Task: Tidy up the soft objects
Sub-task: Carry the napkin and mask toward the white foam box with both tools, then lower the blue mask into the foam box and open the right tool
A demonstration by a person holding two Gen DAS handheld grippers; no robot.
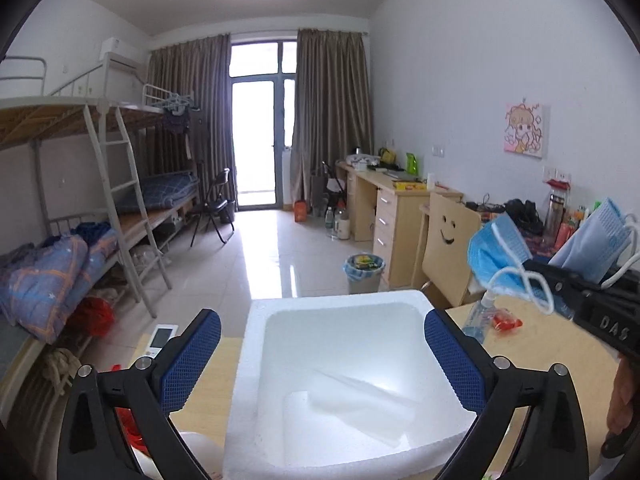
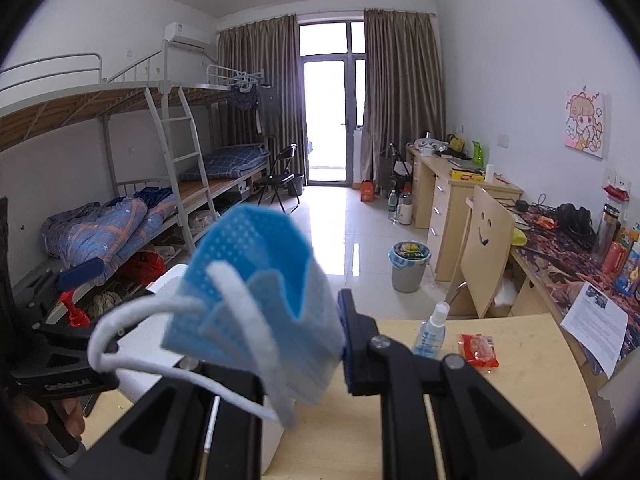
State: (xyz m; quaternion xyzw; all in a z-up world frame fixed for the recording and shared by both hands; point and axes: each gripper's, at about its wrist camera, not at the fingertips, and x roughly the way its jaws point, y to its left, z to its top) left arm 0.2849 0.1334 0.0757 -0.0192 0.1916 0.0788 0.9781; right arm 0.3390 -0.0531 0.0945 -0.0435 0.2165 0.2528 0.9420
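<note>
Right gripper [image 2: 280,320] jaws narrow, pinching a bundle of blue face masks [image 2: 256,280]; white ear loops [image 2: 120,332] hang off to the left of the bundle. In the left wrist view the same masks [image 1: 500,256] sit up in the air at the right, above the table and just right of the box, clamped in the right gripper [image 1: 536,276]. Left gripper [image 1: 320,360] jaws wide apart, nothing between the blue pads [image 1: 192,356], hovering over the open white foam box [image 1: 256,344]; thin white foam sheets [image 1: 360,408] lie inside. Box stands on a light wooden table [image 2: 500,400]. Spray bottle [image 2: 432,332] and red snack packet [image 2: 478,350] side by side on the table past the right gripper. Bunk beds [image 2: 120,220] left, desks [image 2: 460,184] right, grey bin [image 2: 408,268] on the floor.
</note>
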